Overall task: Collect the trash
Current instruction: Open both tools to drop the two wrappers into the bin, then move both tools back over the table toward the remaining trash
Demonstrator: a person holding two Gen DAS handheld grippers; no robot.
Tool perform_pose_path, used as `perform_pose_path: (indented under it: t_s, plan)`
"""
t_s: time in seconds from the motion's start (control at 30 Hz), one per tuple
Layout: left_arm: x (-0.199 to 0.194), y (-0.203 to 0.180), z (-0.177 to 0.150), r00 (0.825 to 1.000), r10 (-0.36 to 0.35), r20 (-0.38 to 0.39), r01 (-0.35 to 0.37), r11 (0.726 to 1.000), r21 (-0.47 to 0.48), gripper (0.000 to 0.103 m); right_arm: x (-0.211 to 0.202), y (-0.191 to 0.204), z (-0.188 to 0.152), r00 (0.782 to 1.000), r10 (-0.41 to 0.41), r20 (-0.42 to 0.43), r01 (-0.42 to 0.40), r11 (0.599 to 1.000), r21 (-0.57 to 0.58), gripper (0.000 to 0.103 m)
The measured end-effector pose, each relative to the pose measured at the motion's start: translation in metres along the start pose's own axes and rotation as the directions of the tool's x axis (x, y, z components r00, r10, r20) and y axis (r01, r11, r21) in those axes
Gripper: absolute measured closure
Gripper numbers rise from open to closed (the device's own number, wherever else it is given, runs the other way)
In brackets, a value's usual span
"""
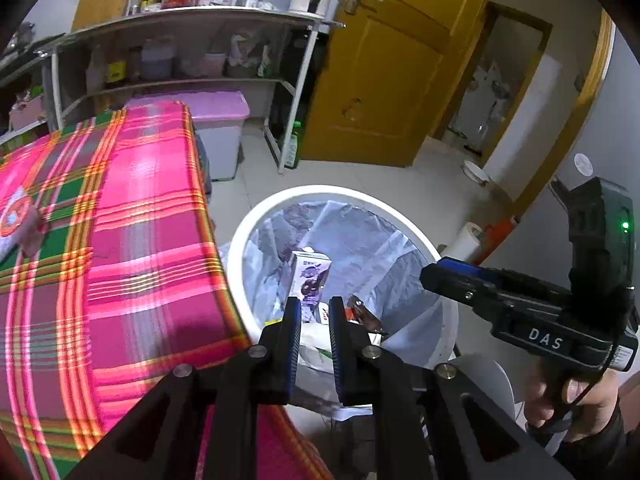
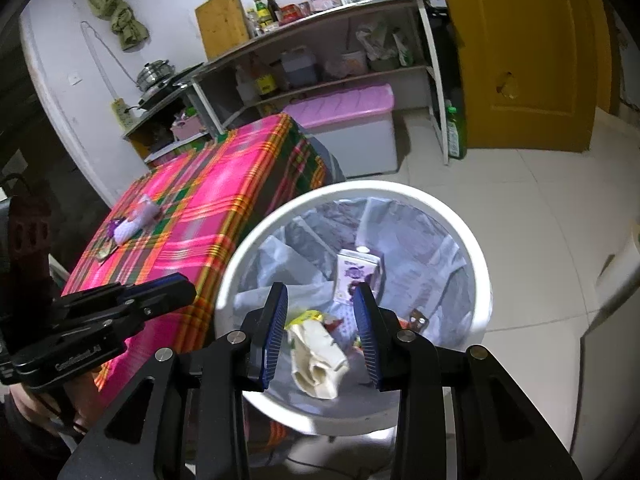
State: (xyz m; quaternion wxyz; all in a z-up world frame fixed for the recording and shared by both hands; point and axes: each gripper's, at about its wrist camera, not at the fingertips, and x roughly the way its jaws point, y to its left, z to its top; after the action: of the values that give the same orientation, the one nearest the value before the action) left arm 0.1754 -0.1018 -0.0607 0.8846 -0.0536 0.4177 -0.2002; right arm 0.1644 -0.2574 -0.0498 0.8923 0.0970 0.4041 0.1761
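A white trash bin [image 1: 240, 248] [image 2: 400, 190] with a clear liner stands on the floor beside the table. It holds a purple milk carton [image 1: 310, 276] [image 2: 356, 276], wrappers and a crumpled cream paper [image 2: 316, 356]. My right gripper [image 2: 321, 292] hangs open over the bin, the paper loose below its fingers. My left gripper [image 1: 315, 312] is at the bin's near rim, its jaws a narrow gap apart with nothing between them. On the pink plaid table [image 1: 140, 240] [image 2: 208, 208] lie a red-and-white wrapper [image 1: 16, 220] and white crumpled tissues [image 2: 136, 220].
A white shelf unit [image 1: 180, 24] [image 2: 320, 12] with bottles stands behind the table. A pink-lidded storage box [image 1: 216, 112] [image 2: 344, 104] sits under it. A yellow door [image 1: 392, 64] [image 2: 528, 52], a green bottle [image 2: 456, 132] and a paper roll [image 1: 466, 240] are to the right.
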Motion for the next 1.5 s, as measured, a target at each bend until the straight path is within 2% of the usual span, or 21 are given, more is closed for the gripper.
perform_pose_path:
  t_s: [0.4,0.73,0.9,1.5]
  plan:
    - [-0.044,0.012,-0.011,0.996,0.043,0.083,-0.040,0.999,-0.031,0.090,-0.021,0.044,0.001,0.999,0.008,0.047,-0.003,0.995,-0.104,0.067]
    - [-0.075,0.023,-0.020,0.987,0.076,0.141,-0.069,0.996,-0.052,0.090,-0.022,0.074,-0.002,0.998,0.030,0.055,-0.020,0.984,-0.179,0.067]
    - [-0.084,0.031,-0.023,0.983,0.098,0.154,-0.087,0.993,-0.073,0.090,-0.025,0.081,-0.004,0.997,0.043,0.063,-0.030,0.979,-0.202,0.061]
    - [-0.118,0.053,-0.043,0.969,0.159,0.191,-0.137,0.983,-0.124,0.090,-0.022,0.115,-0.010,0.996,0.089,0.029,-0.079,0.962,-0.261,0.061]
